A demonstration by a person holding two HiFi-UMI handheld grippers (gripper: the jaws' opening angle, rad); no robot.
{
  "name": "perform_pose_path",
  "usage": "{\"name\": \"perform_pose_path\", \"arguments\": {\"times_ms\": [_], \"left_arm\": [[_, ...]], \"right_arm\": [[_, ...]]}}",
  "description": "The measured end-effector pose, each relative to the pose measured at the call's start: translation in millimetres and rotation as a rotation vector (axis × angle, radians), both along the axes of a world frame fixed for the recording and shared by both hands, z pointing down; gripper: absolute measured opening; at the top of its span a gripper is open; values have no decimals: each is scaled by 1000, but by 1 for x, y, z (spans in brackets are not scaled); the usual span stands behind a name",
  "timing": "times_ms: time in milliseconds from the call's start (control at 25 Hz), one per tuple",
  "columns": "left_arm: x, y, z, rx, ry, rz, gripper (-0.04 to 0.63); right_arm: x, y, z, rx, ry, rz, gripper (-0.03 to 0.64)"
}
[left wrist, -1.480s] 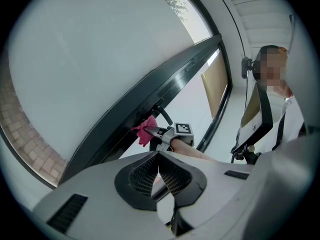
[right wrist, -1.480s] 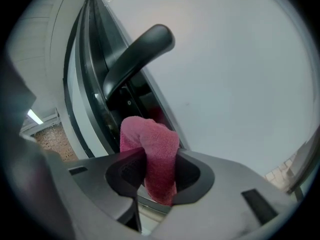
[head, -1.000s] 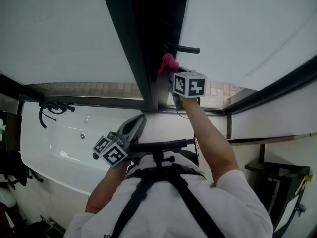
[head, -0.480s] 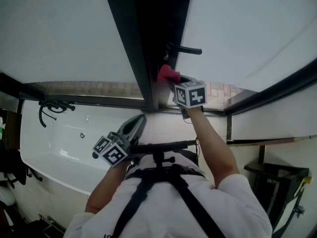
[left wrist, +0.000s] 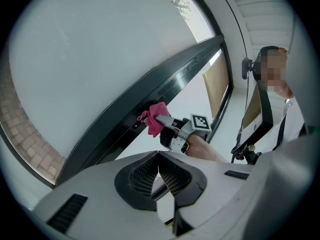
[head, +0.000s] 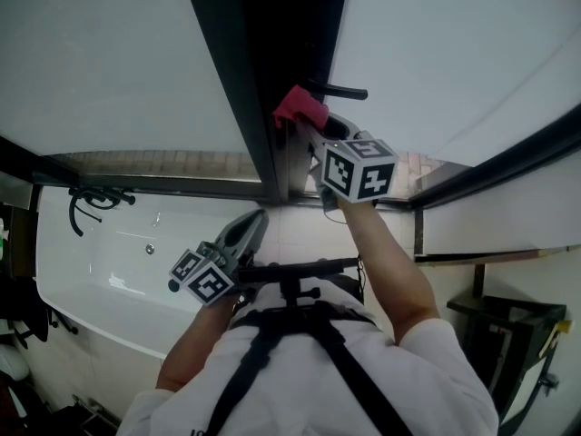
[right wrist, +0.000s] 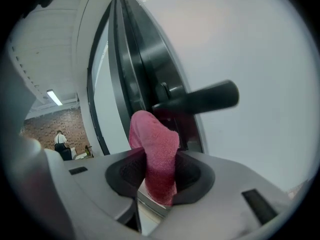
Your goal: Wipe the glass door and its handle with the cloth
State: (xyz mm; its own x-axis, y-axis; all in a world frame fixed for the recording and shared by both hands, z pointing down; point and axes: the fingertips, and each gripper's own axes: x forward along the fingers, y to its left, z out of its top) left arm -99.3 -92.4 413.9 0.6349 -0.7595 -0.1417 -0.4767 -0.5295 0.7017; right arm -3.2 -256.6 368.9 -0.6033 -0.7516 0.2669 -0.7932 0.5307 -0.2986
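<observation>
The pink cloth [head: 300,109] is pinched in my right gripper [head: 313,127], which is shut on it. It presses on the dark door frame [head: 263,71] just left of and below the black lever handle [head: 340,91]. In the right gripper view the cloth [right wrist: 155,149] bulges out of the jaws, with the handle [right wrist: 200,98] just above it and the glass pane [right wrist: 250,44] to the right. My left gripper [head: 250,230] is held low near my chest, shut and empty. Its own view shows the cloth [left wrist: 156,118] against the frame from the side.
A white bathtub [head: 118,271] with a black faucet [head: 95,196] lies at the lower left. Brick paving [head: 182,163] shows through the glass. A black stand [head: 508,325] sits at the lower right. A person [right wrist: 62,144] stands far off.
My right gripper has moved up along the door frame with the cloth, which is now level with the handle. The left gripper has stayed still.
</observation>
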Motion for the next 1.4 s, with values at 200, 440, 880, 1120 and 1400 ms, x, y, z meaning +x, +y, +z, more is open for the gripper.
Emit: {"name": "perform_pose_path", "arguments": {"times_ms": [200, 440, 880, 1120, 1400], "left_arm": [[-2, -1, 1, -1, 3, -7, -6], [-5, 0, 2, -7, 6, -18, -6], [0, 0, 0, -4, 4, -3, -6], [-1, 1, 0, -2, 1, -6, -6], [-1, 0, -1, -3, 0, -10, -6]], "right_arm": [[-9, -13, -14, 48, -7, 39, 132], [-9, -24, 2, 20, -17, 81, 132], [-8, -20, 17, -8, 3, 108, 132], [-5, -17, 21, -8, 1, 114, 132], [-1, -12, 24, -11, -31, 124, 132]]}}
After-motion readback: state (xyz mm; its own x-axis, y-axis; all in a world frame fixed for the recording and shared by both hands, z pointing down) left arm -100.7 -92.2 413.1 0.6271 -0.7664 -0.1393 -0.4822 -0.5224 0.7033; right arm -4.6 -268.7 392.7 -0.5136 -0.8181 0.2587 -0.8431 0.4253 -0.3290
